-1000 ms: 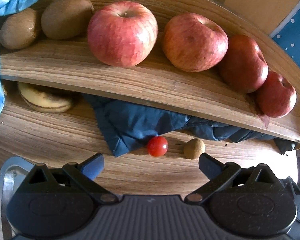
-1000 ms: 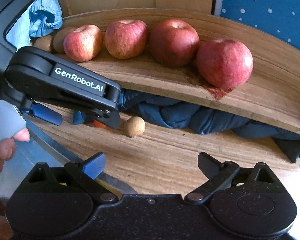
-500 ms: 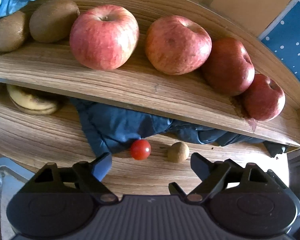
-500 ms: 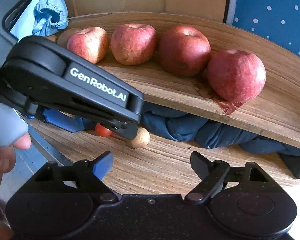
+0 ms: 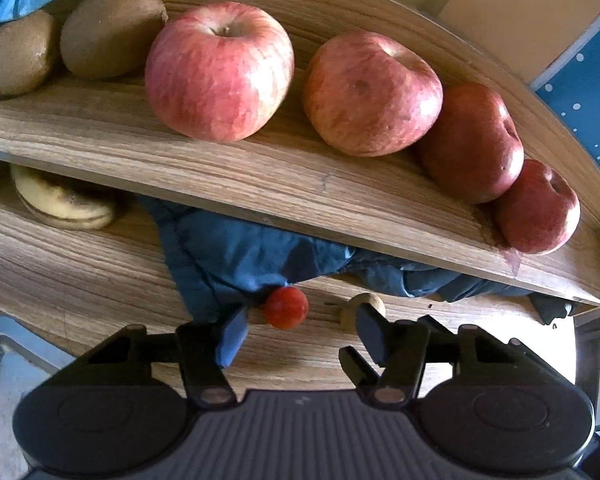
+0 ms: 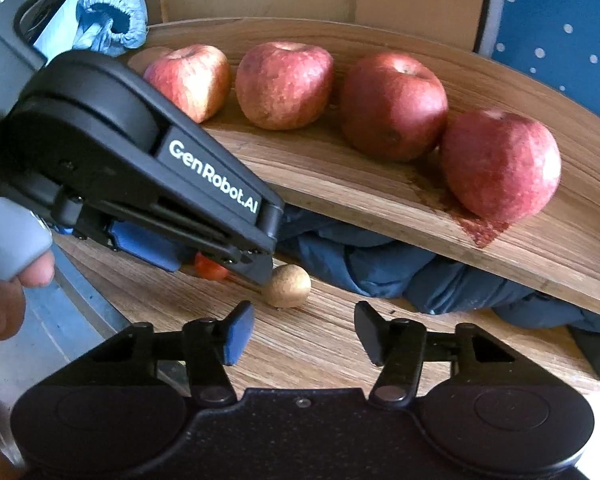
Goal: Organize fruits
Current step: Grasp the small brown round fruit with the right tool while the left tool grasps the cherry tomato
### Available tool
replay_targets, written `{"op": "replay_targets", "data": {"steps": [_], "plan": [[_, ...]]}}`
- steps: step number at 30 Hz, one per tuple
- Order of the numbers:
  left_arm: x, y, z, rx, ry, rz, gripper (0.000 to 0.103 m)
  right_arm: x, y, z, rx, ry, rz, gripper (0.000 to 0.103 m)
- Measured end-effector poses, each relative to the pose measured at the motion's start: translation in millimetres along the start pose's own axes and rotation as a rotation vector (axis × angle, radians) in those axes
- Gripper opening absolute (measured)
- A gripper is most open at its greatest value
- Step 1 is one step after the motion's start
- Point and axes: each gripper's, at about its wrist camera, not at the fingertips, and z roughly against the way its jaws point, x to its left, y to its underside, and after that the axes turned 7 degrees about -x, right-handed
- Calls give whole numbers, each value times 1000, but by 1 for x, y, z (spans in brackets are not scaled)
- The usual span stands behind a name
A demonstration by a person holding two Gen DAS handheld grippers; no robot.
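At lower centre, the small round red tomato is bracketed by the left gripper, whose half-open, empty jaws risk nudging it away.

Both wrist views low, near shared shelf

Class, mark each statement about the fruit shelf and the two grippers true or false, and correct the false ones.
1. Four apples sit in a row on the upper shelf. True.
2. The left gripper is shut on the cherry tomato. False: it is open, with the tomato lying between its fingers.
3. Two kiwis lie left of the apples in the left wrist view. True.
4. The right gripper holds the small brown fruit. False: it is open and empty, and the fruit rests on the lower shelf.
5. A banana lies on the upper shelf. False: it lies below it.
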Motion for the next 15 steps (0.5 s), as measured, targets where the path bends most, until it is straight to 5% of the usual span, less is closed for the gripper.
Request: {"op": "replay_targets", "data": {"steps": [15], "plan": [[10,-7,-6,8,-10,19,46,5,-6,-18,8,-24,28,42]]}}
